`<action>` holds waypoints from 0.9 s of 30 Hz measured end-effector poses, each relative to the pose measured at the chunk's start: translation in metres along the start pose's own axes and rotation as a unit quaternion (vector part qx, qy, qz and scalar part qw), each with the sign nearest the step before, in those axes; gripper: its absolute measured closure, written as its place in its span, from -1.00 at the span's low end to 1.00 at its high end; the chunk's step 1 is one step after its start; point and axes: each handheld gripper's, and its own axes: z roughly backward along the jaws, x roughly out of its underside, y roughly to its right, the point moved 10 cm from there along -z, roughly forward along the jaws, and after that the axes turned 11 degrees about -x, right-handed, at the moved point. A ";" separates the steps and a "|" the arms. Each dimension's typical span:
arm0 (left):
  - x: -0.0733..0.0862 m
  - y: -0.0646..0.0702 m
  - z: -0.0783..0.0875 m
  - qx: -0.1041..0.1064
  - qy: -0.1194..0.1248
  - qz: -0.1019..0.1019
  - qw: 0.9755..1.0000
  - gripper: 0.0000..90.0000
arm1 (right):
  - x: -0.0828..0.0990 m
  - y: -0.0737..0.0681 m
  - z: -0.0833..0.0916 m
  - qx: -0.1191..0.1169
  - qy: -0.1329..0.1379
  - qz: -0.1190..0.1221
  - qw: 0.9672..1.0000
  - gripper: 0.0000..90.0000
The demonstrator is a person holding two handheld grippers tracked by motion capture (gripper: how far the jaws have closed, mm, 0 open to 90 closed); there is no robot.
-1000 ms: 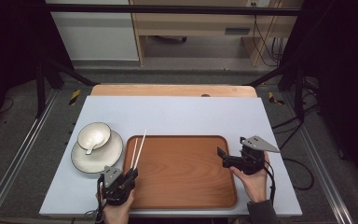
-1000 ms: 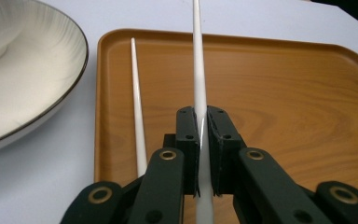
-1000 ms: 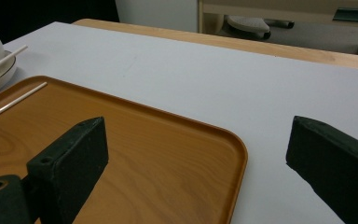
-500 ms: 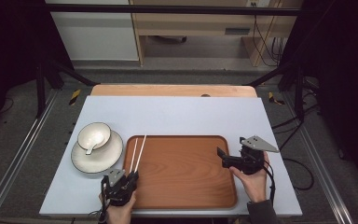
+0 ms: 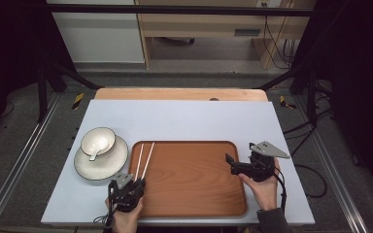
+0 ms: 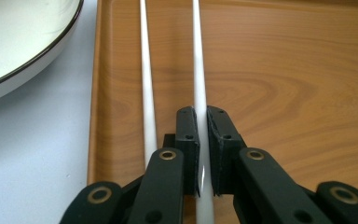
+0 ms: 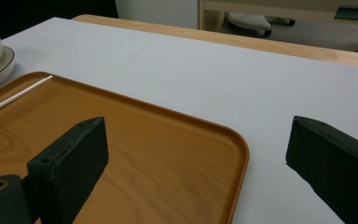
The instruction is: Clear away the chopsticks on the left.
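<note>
In our left hand, the left gripper point(image 6: 203, 154) is squeezing its two black jaws almost fully together on one white chopstick point(image 6: 199, 70), near that stick's end closest to us. We are seeing the stick running straight out between the jaws and away from us, so its long axis is lining up with the gripper itself. A second chopstick point(image 6: 147, 79) is lying just beside the left jaw, outside the grip, nearly parallel to the first. Both sticks are resting on the left part of a wooden tray point(image 5: 194, 179), pointing toward the tray's far edge. From the high view, our left gripper point(image 5: 126, 191) is sitting at the tray's near left corner, so this hand is by far the nearer one to the sticks. A white bowl point(image 5: 98, 141) on a plate point(image 5: 85, 167) is standing just left of the tray. Our right gripper point(image 5: 238, 166) is hovering at the tray's right edge, well apart from the sticks, its jaws spread wide and holding nothing.
</note>
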 end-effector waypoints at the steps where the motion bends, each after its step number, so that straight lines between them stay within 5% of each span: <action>1: 0.000 0.000 0.000 -0.001 0.000 -0.001 1.000 0.86 | 0.000 0.001 0.000 0.001 -0.001 0.001 1.000 -0.87; 20: -0.002 0.002 0.000 0.009 -0.003 -0.004 1.000 0.77 | -0.001 0.001 0.001 0.001 0.001 -0.001 1.000 -0.87; 27: -0.020 0.002 0.013 0.028 0.032 -0.023 0.999 0.62 | -0.002 0.002 0.003 0.001 0.006 -0.004 1.000 -0.87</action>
